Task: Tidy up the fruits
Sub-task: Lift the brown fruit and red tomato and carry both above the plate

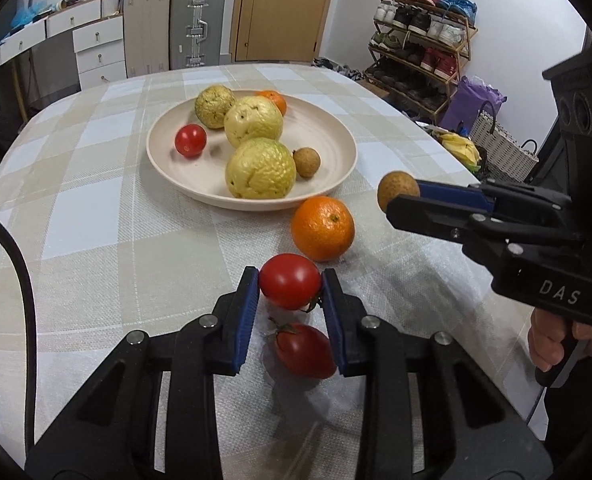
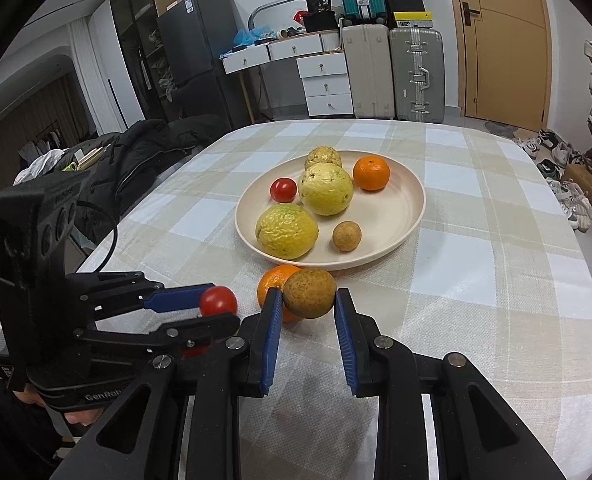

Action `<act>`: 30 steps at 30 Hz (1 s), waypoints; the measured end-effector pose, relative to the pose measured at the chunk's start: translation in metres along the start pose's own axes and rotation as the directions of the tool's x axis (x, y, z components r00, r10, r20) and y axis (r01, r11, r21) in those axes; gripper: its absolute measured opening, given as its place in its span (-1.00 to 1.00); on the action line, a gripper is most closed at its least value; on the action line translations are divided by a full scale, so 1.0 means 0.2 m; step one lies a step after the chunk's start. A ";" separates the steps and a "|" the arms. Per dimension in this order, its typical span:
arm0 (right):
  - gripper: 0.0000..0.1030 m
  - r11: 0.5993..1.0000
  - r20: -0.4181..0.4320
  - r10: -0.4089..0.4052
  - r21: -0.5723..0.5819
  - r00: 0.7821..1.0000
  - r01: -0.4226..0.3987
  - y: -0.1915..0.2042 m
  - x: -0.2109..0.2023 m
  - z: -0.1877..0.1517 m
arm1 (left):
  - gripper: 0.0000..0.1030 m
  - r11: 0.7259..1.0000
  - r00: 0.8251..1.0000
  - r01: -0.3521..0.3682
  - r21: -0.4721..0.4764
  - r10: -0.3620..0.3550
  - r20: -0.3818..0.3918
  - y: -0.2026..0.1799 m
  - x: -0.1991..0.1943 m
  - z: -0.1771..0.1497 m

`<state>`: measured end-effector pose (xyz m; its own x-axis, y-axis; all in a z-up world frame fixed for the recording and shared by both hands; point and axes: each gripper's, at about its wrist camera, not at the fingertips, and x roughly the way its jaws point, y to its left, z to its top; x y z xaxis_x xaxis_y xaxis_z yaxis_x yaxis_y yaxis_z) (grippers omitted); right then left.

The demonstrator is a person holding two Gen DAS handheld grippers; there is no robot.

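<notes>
From the left wrist view, the left gripper (image 1: 290,286) has its blue ribbed pads clamped on a round, glossy tomato (image 1: 290,281), on the near side of the plate (image 1: 331,184). A second, longer tomato (image 1: 305,350) lies on the checked tablecloth (image 1: 96,240) under the fingers, nearer still, and a dimpled orange (image 1: 322,228) sits just beside the plate's near rim. That smooth skin looks soft; I'd guess a hard squeeze could bruise or split it, and a slack one let it slide out.

From the right wrist view, the right gripper (image 2: 309,300) is closed on a small brown fruit (image 2: 309,293) with a rough, matte rind, held above the cloth just in front of the plate. The plate is smooth, cream and shallow, and already carries three knobbly yellow-green fruits (image 2: 287,231), a small tomato, an orange and another brown fruit. With such a low rim, anything round dropped rather than set down could knock its neighbours or roll off across the cloth.
</notes>
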<state>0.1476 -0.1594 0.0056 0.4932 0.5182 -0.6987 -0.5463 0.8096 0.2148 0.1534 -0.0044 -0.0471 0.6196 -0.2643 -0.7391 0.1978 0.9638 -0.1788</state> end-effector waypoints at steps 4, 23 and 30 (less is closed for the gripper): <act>-0.47 1.000 0.010 0.000 0.008 1.000 0.000 -0.01 0.00 0.00 | -0.44 1.000 0.999 -0.002 -0.019 0.002 0.041 0.03 -0.05 0.02; -0.47 0.999 0.064 -0.031 0.043 0.997 0.028 -0.10 -0.02 0.05 | -0.44 0.993 0.984 -0.082 -0.089 0.094 0.151 0.20 -0.18 0.14; -0.47 0.997 0.076 -0.046 0.059 0.996 0.042 -0.14 -0.01 0.11 | -0.44 0.991 0.981 -0.085 -0.101 0.101 0.168 0.23 -0.14 0.23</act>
<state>0.1773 -0.1775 0.0153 0.5678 0.4998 -0.6541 -0.4842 0.8454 0.2257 0.1805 0.0447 -0.0043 0.7551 -0.1675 -0.6339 0.0669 0.9814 -0.1797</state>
